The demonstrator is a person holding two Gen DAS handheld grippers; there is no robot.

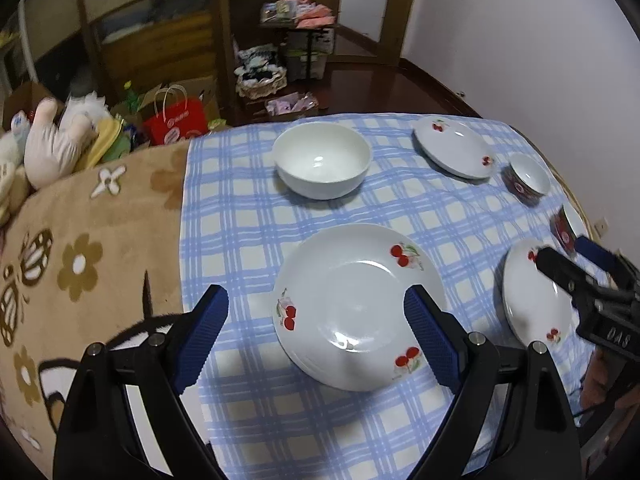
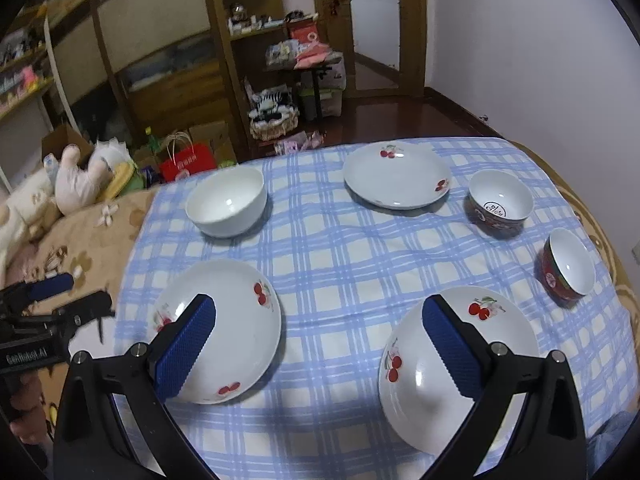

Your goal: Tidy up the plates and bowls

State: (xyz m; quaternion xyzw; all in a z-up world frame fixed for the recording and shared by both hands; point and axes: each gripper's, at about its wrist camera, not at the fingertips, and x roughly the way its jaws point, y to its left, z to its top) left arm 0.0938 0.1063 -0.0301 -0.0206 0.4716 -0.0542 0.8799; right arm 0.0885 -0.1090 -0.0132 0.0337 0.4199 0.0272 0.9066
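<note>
Three white cherry-print plates lie on a blue checked cloth (image 1: 240, 220). The near left plate (image 1: 352, 300) (image 2: 240, 320) sits just beyond and below my left gripper (image 1: 316, 320) (image 2: 84, 292), which is open and holds nothing. The near right plate (image 1: 536, 296) (image 2: 420, 408) lies under my right gripper (image 2: 320, 328) (image 1: 564, 250), also open and holding nothing. The third plate (image 1: 454, 146) (image 2: 396, 178) is at the far side. A plain white bowl (image 1: 322, 160) (image 2: 226, 202) stands at the far left. Two red bowls (image 2: 500, 204) (image 2: 570, 266) sit at the right, the nearer one tilted.
The cloth covers part of a beige flowered blanket (image 1: 80, 260). Plush toys (image 1: 52, 144) and a red paper bag (image 1: 178, 120) lie past its left edge. Wooden shelves (image 2: 256, 40) and floor clutter fill the background. A white wall (image 2: 520, 60) stands on the right.
</note>
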